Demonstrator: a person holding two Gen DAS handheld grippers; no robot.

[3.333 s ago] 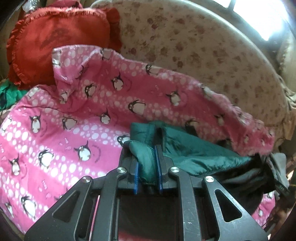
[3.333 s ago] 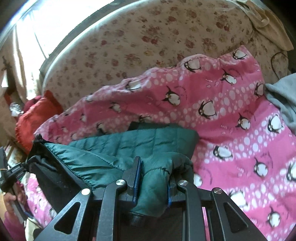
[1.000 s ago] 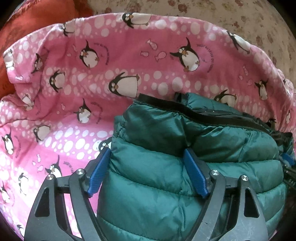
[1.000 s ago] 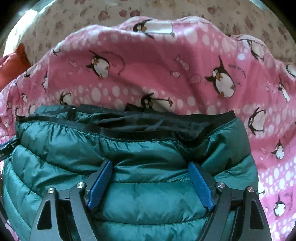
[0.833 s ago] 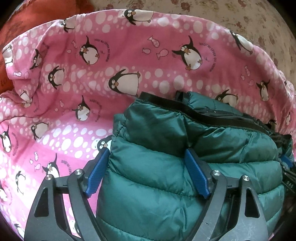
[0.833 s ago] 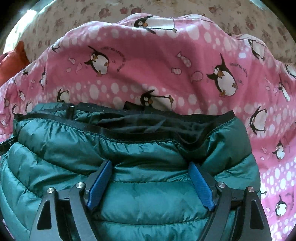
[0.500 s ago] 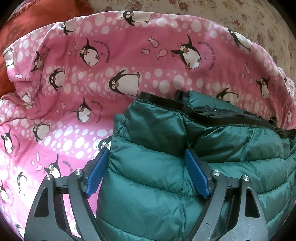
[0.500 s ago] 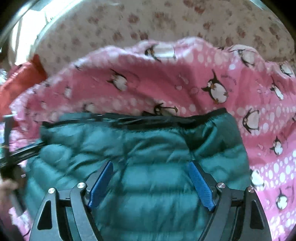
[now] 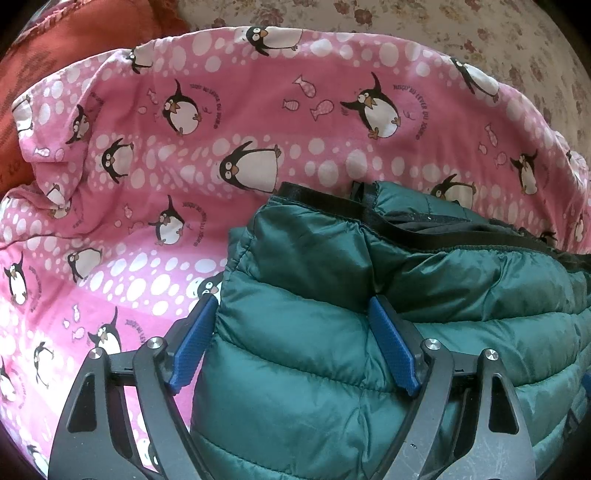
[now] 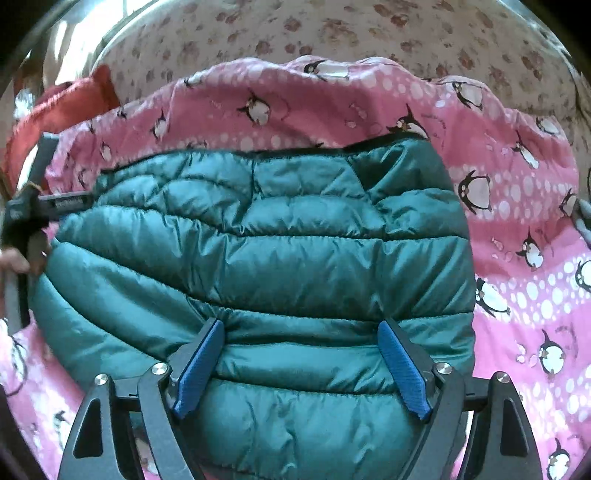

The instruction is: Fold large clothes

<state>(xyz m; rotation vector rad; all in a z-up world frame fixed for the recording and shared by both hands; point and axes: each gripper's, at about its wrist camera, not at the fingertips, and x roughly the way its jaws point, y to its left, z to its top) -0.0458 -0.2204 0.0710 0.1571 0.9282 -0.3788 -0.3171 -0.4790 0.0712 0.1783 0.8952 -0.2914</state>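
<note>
A dark green quilted puffer jacket (image 9: 369, 314) lies folded on a pink penguin-print blanket (image 9: 147, 166). Its black-trimmed edge faces away from me. My left gripper (image 9: 291, 314) is open, its blue pads (image 9: 192, 343) spread over the jacket's left end. My right gripper (image 10: 299, 339) is open, its blue pads (image 10: 402, 369) spread above the jacket (image 10: 258, 240) near its front edge. The blanket (image 10: 517, 184) also surrounds the jacket in the right wrist view. The left gripper's body (image 10: 33, 214) shows at the left edge of the right wrist view.
A floral cream sofa back (image 10: 332, 33) rises behind the blanket. A red cushion (image 9: 74, 40) lies at the far left, also in the right wrist view (image 10: 74, 99). A bit of grey cloth (image 10: 583, 221) shows at the right edge.
Both grippers let go of the jacket and opened after laying it down. In the last second the right gripper pulled back and up, showing more of the jacket. The left gripper barely moved.
</note>
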